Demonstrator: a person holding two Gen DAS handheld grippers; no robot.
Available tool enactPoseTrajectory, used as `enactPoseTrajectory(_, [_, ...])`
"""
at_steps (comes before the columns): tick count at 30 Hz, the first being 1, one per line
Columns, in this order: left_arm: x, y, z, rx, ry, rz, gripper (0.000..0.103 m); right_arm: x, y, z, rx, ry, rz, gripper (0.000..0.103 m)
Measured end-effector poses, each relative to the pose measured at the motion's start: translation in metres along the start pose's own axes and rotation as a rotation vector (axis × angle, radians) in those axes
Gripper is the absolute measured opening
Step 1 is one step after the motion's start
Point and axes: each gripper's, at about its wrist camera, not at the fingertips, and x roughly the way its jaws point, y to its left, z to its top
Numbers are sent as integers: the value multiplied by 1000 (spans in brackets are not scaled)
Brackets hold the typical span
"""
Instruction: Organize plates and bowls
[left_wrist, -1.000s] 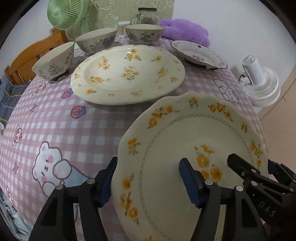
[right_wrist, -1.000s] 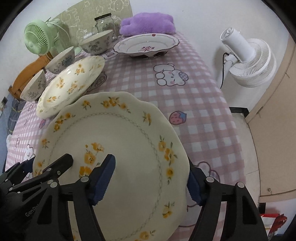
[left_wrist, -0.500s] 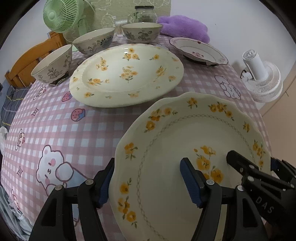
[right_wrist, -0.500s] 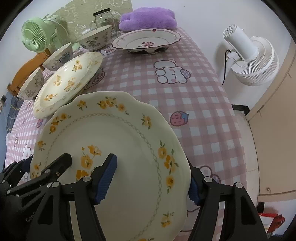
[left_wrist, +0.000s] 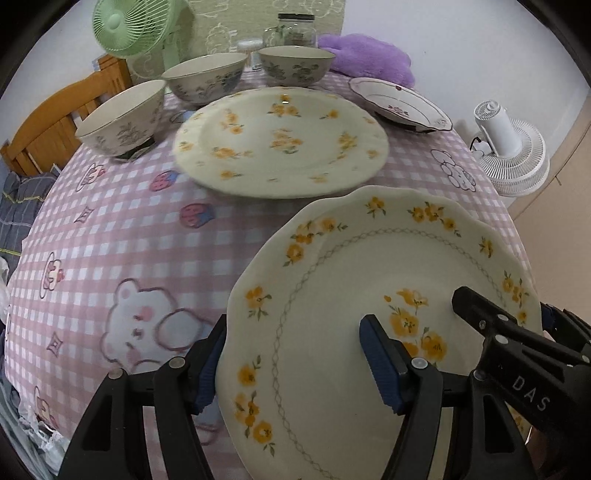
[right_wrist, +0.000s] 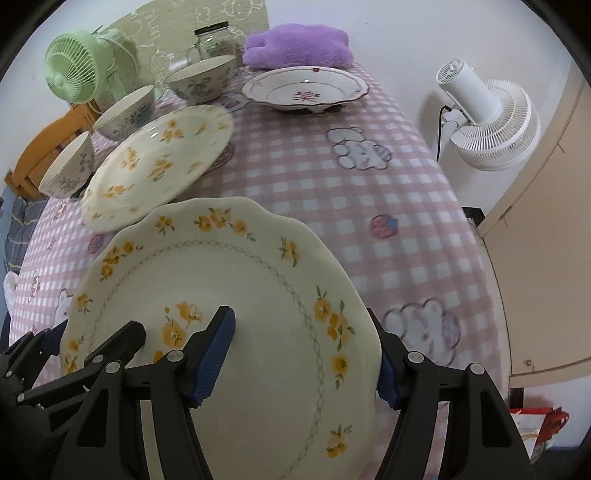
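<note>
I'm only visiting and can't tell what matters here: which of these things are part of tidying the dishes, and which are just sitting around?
Part of the job:
- scalloped plate, held in both the left gripper and right gripper
- flowered plate
- red-rimmed dish
- three bowls

Just lying about:
- green fan
- white fan
- jar
- purple cushion
- chair

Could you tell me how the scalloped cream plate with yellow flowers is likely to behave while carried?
The scalloped cream plate with yellow flowers looks like glazed ceramic: probably stiff, fairly heavy, breakable. Its glossy rim may slip, gripped only at opposite edges by the left gripper and right gripper.
</note>
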Motion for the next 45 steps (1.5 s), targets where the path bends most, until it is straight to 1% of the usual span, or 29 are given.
enactPoseTrajectory(5, [-10,35,-5,-4,-8,0,69,-8,37,-9,-7,-6,-9,71])
enactPoseTrajectory(13, [-21,84,-7,-13,-21,10,69,-10,90,-16,-18,-13,0,71])
enactPoseTrajectory(20, [-24,124,-2,-15,-38,36,69,-6,129,-12,-23,-28,20,71])
enactPoseTrajectory(27, [-18,168,6,-38,-31,56,69,7,170,-5,-17,-33,40,71])
enactPoseTrajectory(35, [-3,198,13,-52,-9,67,69,25,205,4,-28,-13,48,71])
enactPoseTrajectory(41, [4,203,20,-37,-31,70,69,40,212,7,-8,15,35,71])
enactPoseTrajectory(45, [5,204,23,-28,-28,68,70,43,212,8,13,19,37,71])
